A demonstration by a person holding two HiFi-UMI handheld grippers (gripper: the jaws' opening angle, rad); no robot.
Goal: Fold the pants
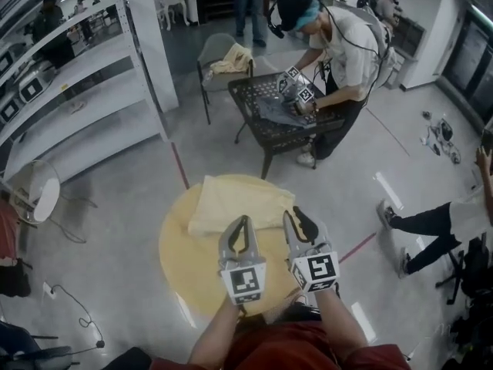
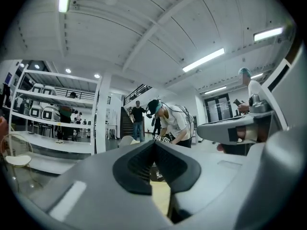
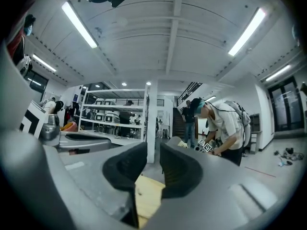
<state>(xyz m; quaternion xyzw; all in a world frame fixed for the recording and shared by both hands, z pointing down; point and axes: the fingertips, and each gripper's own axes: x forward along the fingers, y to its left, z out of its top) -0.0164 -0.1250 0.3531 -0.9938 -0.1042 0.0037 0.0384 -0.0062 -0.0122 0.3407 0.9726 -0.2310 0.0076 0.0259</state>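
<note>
Now | left gripper (image 1: 244, 222) pressed together, empty | right gripper (image 1: 296, 214) spread, empty | pants (image 1: 231, 200) folded on table (image 1: 179, 264)

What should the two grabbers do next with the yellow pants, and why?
Probably just pull back from the table and stop. The pants already lie folded in a flat bundle on it, and neither gripper holds anything: the left gripper has its fingers shut together, the right gripper has a small gap, both empty above the near edge.
</note>
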